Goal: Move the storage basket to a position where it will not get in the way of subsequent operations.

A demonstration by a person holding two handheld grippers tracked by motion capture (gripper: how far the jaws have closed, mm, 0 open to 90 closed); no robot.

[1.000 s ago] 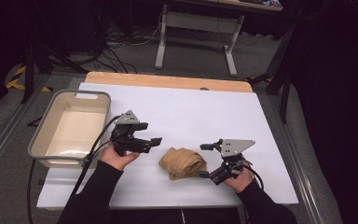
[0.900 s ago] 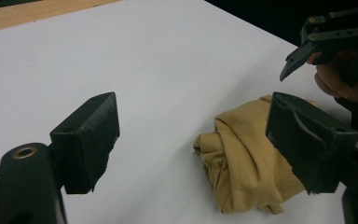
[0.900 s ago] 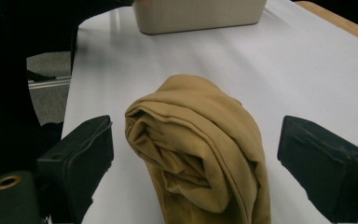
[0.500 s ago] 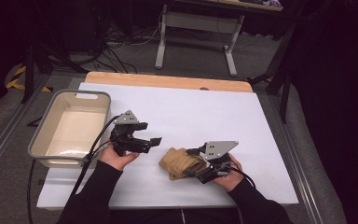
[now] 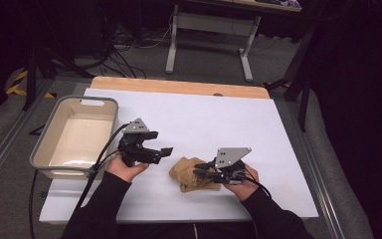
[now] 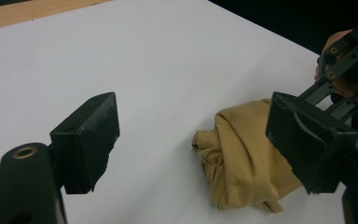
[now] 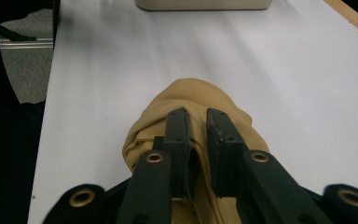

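Tan cloth (image 5: 191, 174) lies bunched on the desk (image 5: 204, 117), seemingly just pinched by the closing right gripper (image 5: 202, 173); left gripper (image 5: 166, 151) open, empty; bin (image 5: 45, 144) unfilled.

High view: fixed above the person's side, facing forward and down over the whole white surface (image 5: 189, 119). Left claw view: low, close, looking across the surface at the tan cloth (image 6: 242, 158). Right claw view: very close over the same cloth; apparently the bin's (image 7: 200, 4) edge beyond. All three share the cloth.
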